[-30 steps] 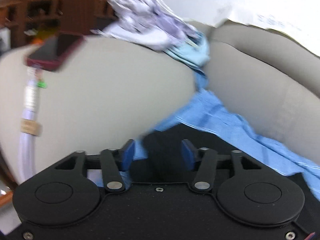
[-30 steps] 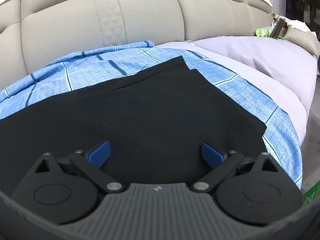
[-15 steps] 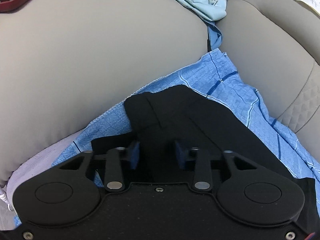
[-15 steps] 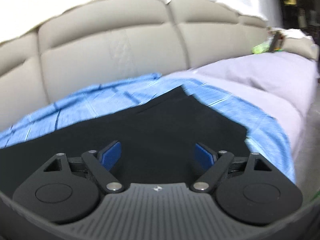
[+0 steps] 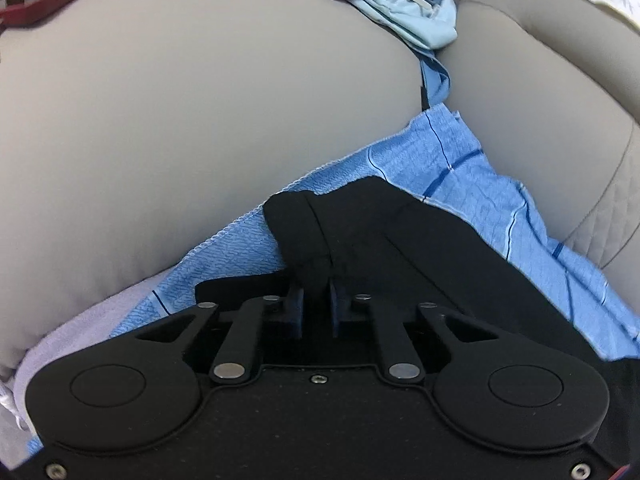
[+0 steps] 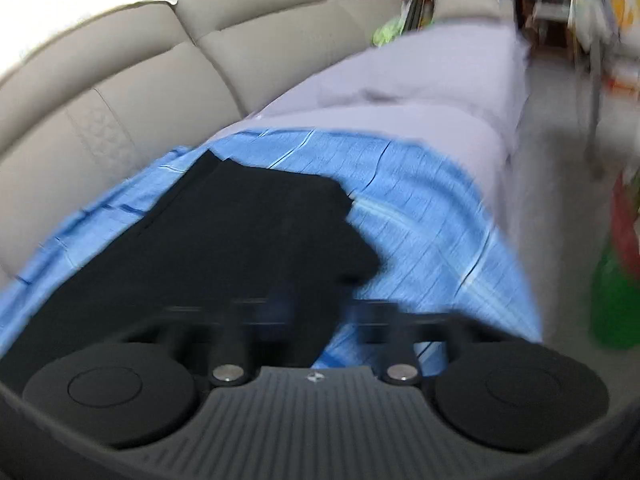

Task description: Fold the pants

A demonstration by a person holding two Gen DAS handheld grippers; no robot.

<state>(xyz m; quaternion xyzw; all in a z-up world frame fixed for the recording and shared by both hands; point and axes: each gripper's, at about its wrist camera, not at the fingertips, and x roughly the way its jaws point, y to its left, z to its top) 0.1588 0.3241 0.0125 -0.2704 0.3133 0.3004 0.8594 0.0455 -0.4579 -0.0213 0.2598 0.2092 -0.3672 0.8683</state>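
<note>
While spread flat on the blue checked cloth over the sofa, black pants pinched at a raised fold by closing left gripper; right gripper blurred, fingers drawn together, grip on fabric unclear.

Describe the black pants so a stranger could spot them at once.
Start at the beige leather sofa. Its seat is covered by a blue checked cloth. The black pants lie flat on that cloth, the only dark, unpatterned fabric there.
</note>
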